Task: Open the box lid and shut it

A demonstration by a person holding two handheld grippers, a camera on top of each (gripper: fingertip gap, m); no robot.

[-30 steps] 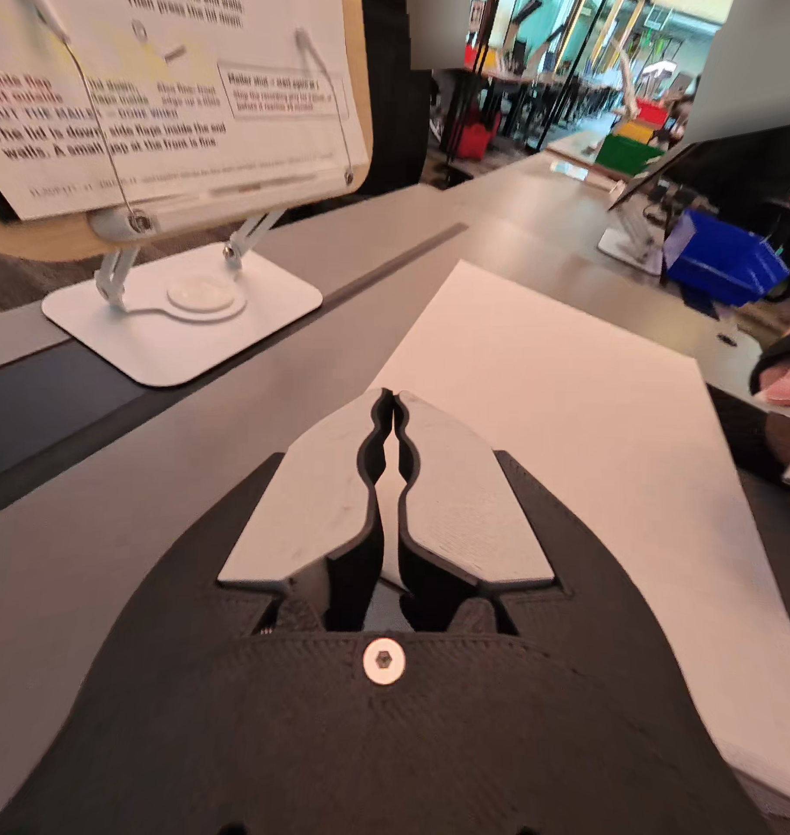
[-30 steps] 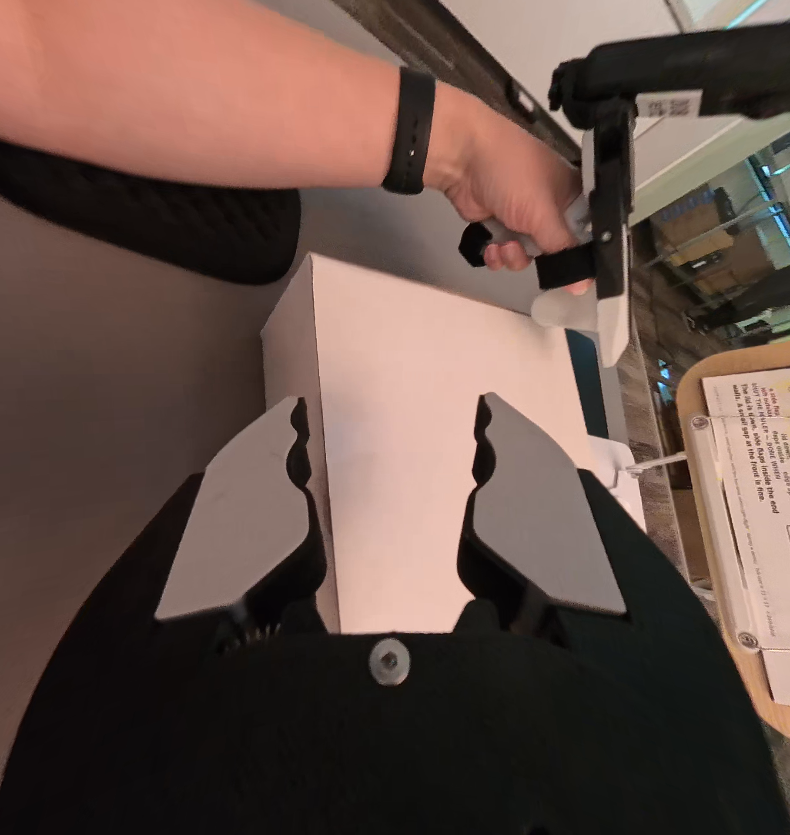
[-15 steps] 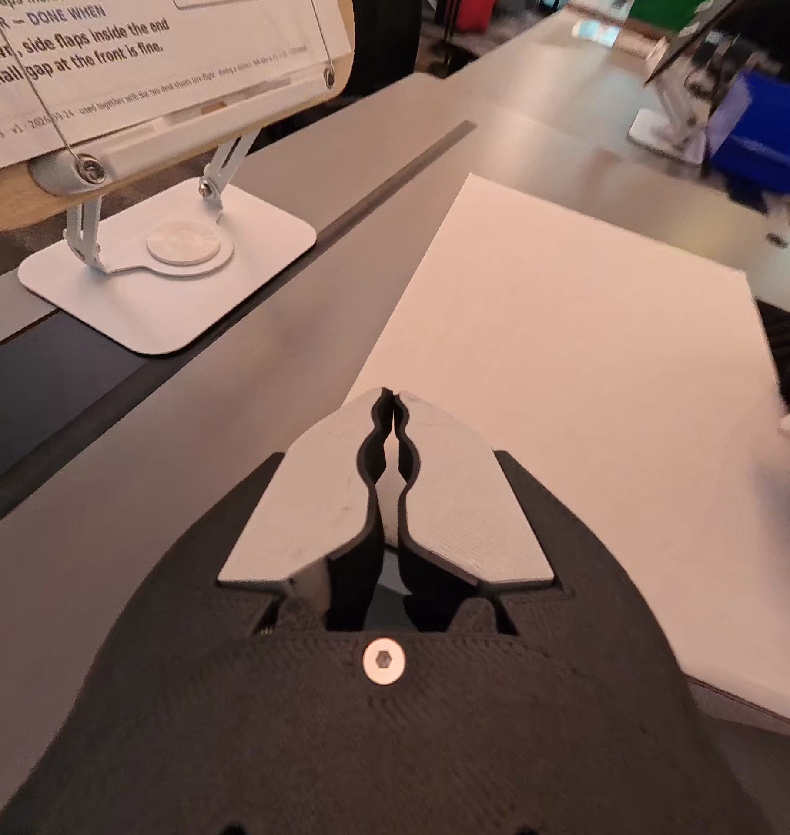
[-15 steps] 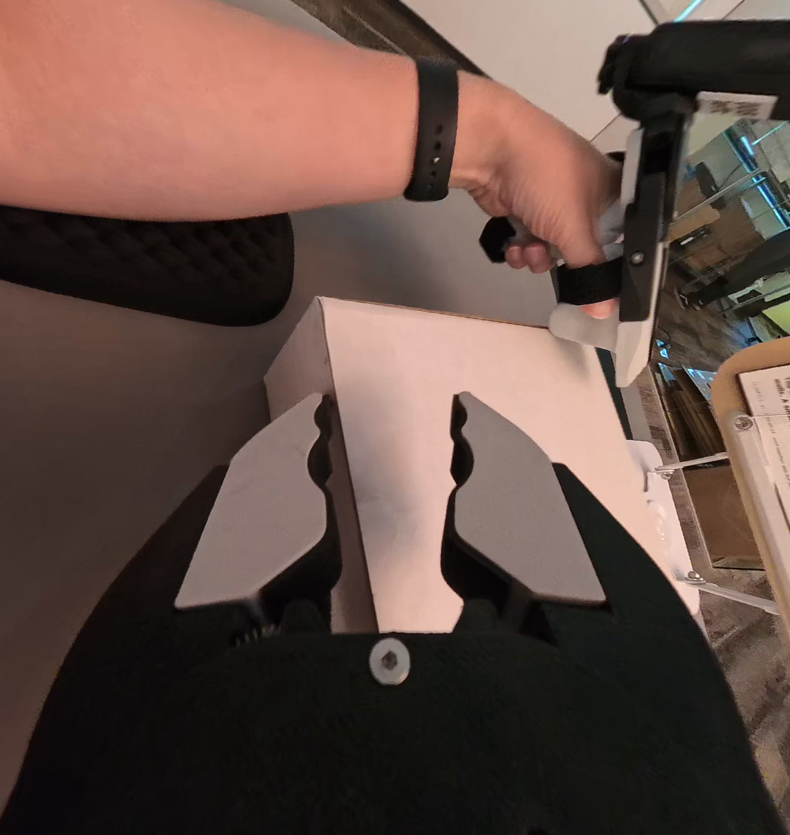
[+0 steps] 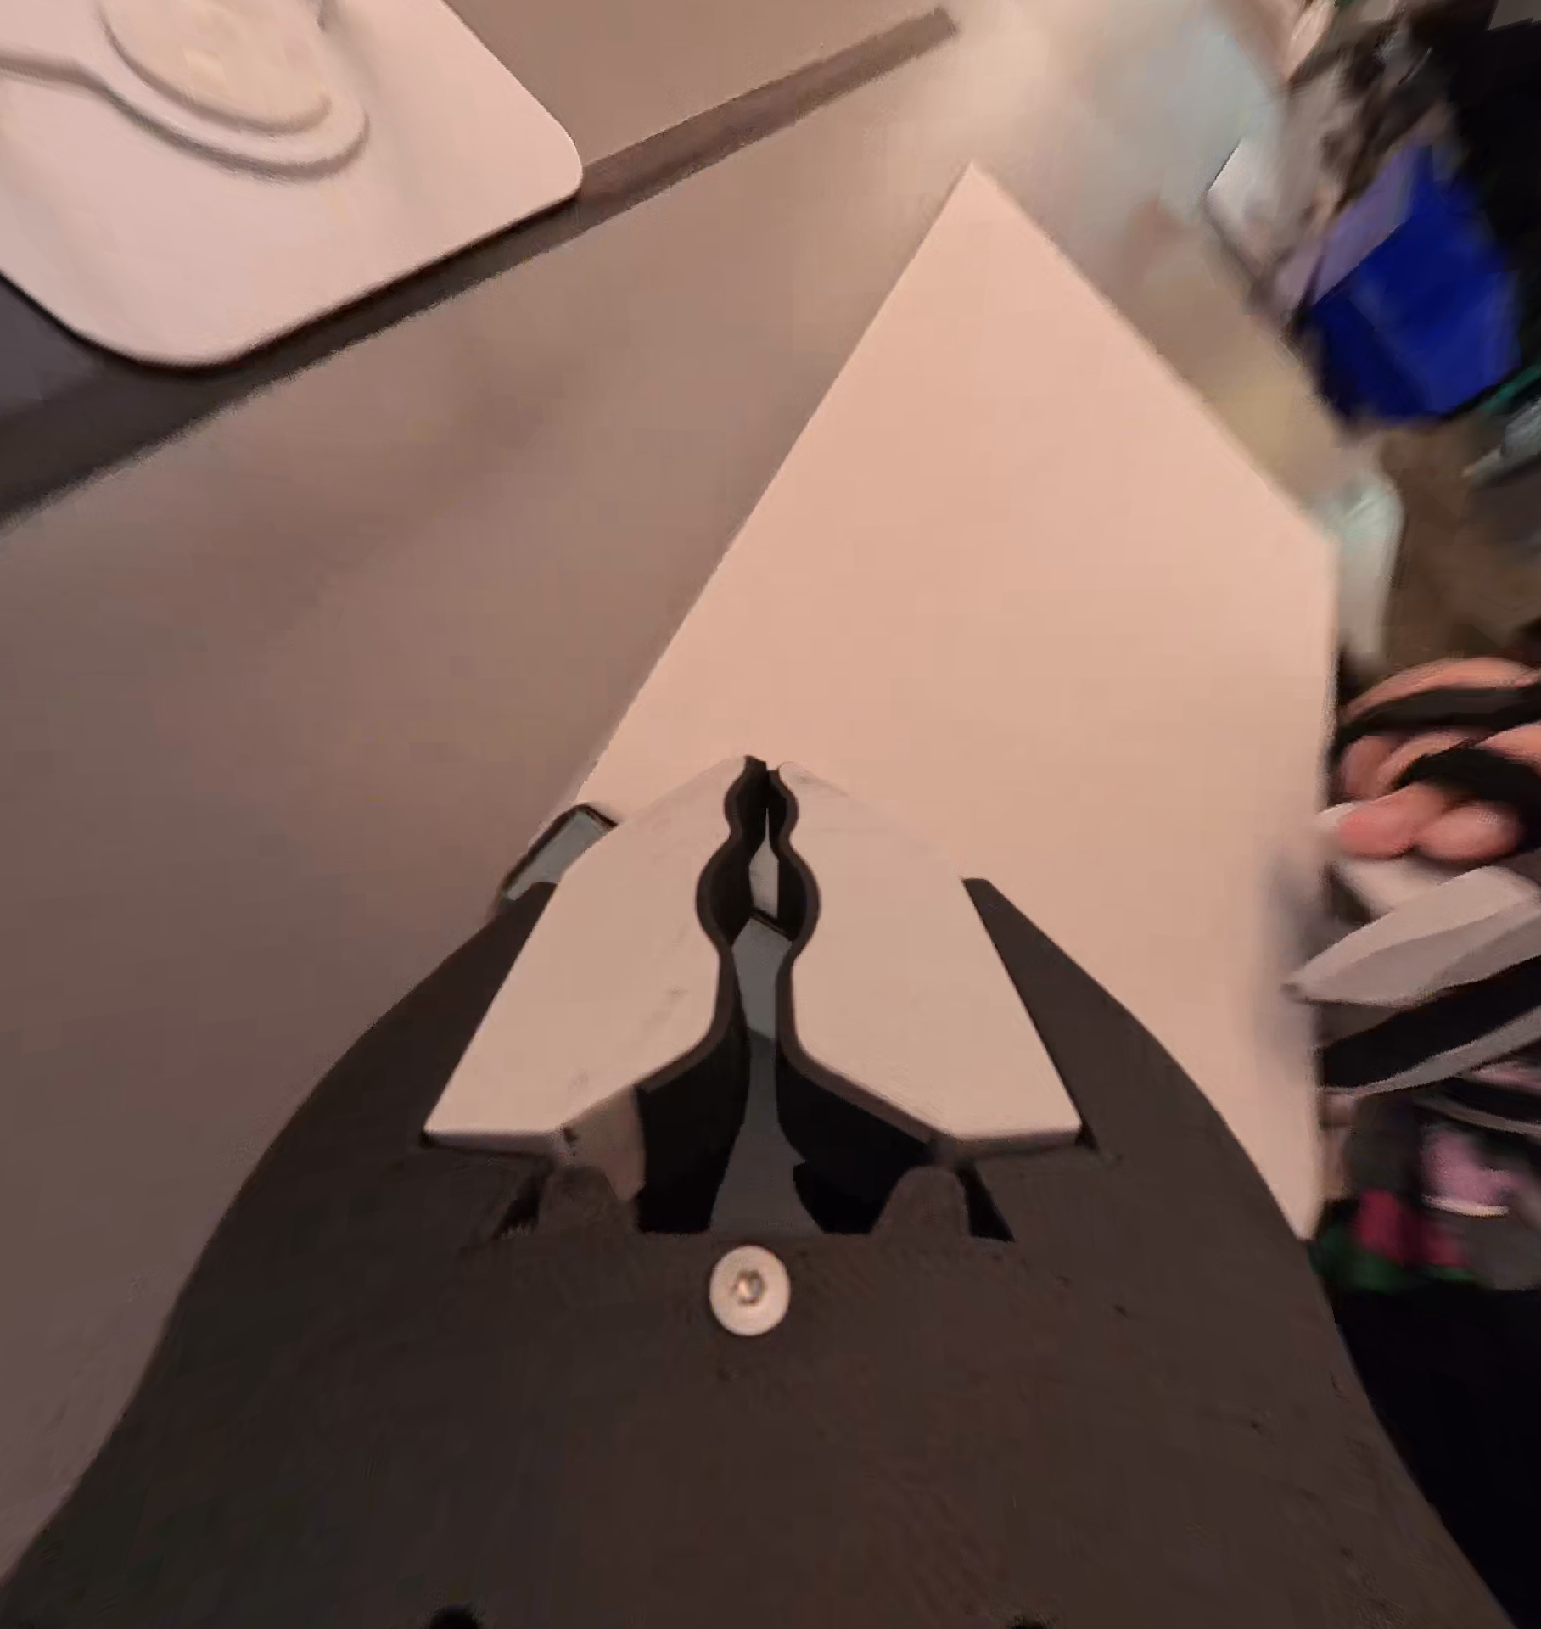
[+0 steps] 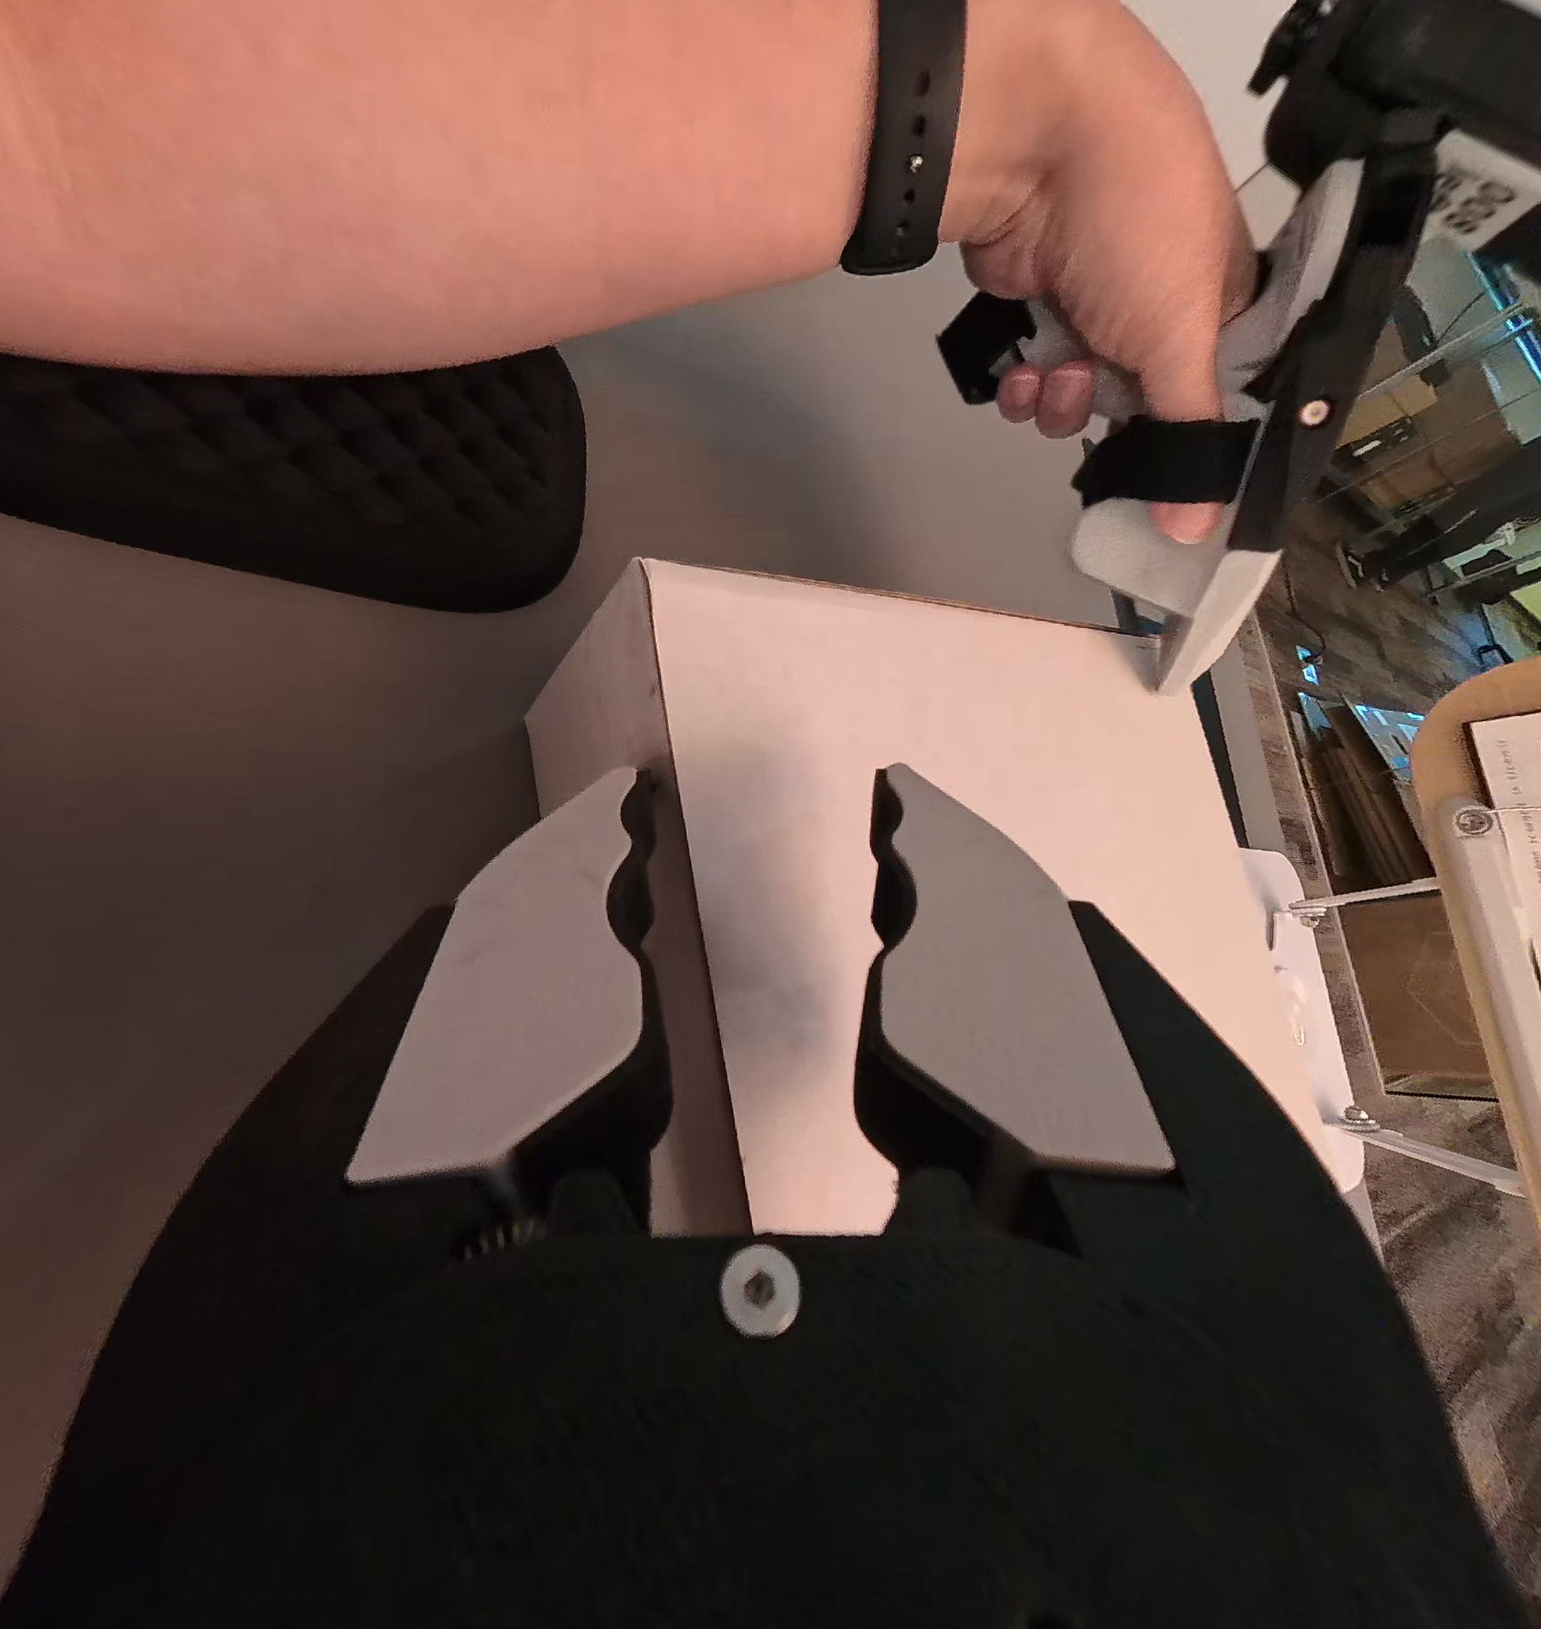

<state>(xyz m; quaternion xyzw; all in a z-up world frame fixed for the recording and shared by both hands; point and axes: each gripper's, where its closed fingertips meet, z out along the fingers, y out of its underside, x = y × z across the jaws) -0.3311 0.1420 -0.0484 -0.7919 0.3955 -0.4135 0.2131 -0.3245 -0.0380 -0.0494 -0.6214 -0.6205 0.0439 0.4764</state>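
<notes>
- Plainly, the box (image 6: 926, 749) is a white cardboard one with a flat, unmarked lid (image 5: 1014, 573) lying closed on the grey table (image 5: 264, 705); in my right wrist view it fills the centre, running from the fingers toward 12 o'clock.
- My right gripper (image 6: 758, 793) is spread wide over the near end of the box, its left finger on the outside of the side wall and its right finger above the lid; I can't tell whether either touches the card.
- My left gripper (image 5: 765, 776) has its fingers pressed together at the tips, sitting at the lid's near corner; a small grey part shows just at 9 o'clock of the tips, too blurred to identify.
- In the right wrist view, the left gripper's tip meets the far corner of the box at 1 o'clock, held by a hand (image 6: 1128, 264) with a black wristband (image 6: 904, 132).
- A white stand base (image 5: 247, 167) sits at 11 o'clock in the left view, clear of the box.
- A wooden board with a paper sheet (image 6: 1534, 837) stands at 3 o'clock in the right view.
- A blue bin (image 5: 1411, 300) is blurred at 2 o'clock.
</notes>
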